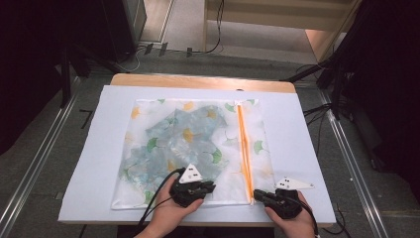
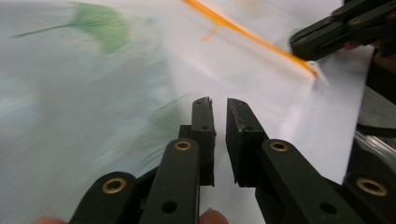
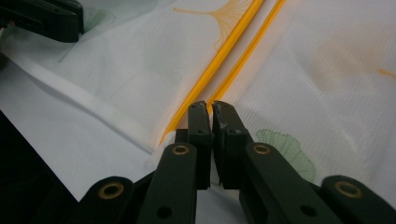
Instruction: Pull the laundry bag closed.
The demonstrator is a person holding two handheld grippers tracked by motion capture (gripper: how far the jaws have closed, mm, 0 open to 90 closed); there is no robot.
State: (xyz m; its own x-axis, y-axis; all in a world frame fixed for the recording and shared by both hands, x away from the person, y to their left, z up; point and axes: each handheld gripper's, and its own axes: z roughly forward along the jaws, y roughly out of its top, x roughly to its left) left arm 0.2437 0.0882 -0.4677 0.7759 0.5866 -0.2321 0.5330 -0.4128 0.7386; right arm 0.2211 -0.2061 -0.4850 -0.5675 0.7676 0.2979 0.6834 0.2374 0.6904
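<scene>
A white mesh bag [image 1: 188, 144] printed with green and yellow leaves lies flat on a white mat [image 1: 307, 148], folded cloth showing inside it. An orange zipper [image 1: 243, 148] runs down its right side to the near edge. My right gripper [image 1: 256, 194] sits at the zipper's near end, jaws pressed together where the two orange tracks [image 3: 233, 51] meet, shut [image 3: 209, 105] on the zipper pull, which is hidden between them. My left gripper [image 1: 210, 187] rests over the bag's near edge, left of the zipper. Its jaws [image 2: 219, 101] stand a narrow gap apart above the mesh [image 2: 93, 116], holding nothing.
The mat covers a wooden table [image 1: 198, 80] whose far edge shows beyond it. Bare mat lies to the left and right of the bag. Black stands and cables flank the table on the floor. The other gripper [image 2: 327, 32] is close by on the right.
</scene>
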